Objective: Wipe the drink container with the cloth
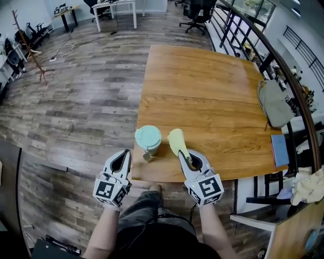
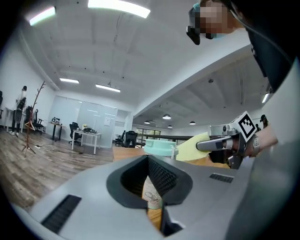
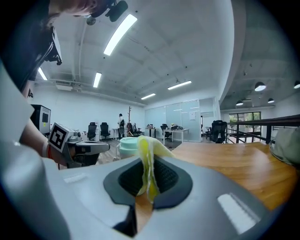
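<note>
A drink container [image 1: 148, 138] with a mint-green lid stands near the front edge of the wooden table [image 1: 202, 96]. My left gripper [image 1: 125, 155] hovers just left of it, beyond the table's corner, its jaws shut with nothing between them; in its own view [image 2: 152, 190] the container [image 2: 159, 146] shows just ahead past the fingertips. My right gripper [image 1: 184, 155] is shut on a yellow cloth [image 1: 176, 140], which stands up right of the container. The right gripper view shows the cloth [image 3: 149, 157] pinched between the pads, with the lid [image 3: 127, 143] behind it.
A grey-green backpack [image 1: 273, 103] hangs at the table's right side next to a dark railing [image 1: 283, 60]. A blue book [image 1: 280, 150] lies at the right. A coat stand [image 1: 30, 48] and office desks [image 1: 114, 7] stand far off on the wood floor.
</note>
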Available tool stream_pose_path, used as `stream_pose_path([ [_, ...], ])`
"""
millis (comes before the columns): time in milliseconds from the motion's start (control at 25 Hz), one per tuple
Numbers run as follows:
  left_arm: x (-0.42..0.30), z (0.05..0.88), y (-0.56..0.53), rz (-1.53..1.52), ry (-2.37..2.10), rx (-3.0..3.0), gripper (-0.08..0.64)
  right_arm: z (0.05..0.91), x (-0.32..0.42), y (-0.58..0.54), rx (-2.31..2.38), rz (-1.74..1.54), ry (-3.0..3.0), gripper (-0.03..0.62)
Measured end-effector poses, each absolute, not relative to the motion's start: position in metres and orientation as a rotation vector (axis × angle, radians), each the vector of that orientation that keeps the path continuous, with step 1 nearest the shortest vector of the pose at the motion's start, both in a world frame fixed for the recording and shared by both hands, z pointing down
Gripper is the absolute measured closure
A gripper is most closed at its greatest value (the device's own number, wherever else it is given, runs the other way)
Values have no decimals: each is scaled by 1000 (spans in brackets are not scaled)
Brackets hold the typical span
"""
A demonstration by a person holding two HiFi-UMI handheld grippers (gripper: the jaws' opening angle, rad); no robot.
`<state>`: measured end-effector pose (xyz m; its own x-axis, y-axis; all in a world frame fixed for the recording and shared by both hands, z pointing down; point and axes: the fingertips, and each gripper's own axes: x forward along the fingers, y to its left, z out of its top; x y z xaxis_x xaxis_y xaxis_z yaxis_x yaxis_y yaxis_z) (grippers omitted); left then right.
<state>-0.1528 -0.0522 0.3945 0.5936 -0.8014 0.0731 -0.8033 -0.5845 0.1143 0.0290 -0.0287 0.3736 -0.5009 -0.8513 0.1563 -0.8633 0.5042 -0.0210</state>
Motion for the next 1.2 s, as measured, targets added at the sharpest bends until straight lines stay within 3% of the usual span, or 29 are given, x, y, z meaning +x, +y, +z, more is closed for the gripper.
stream_pose_path([
  [1200,-120,319,40,-199,-1394,2708,563,291,46,123,1661,-136,-2629,569],
])
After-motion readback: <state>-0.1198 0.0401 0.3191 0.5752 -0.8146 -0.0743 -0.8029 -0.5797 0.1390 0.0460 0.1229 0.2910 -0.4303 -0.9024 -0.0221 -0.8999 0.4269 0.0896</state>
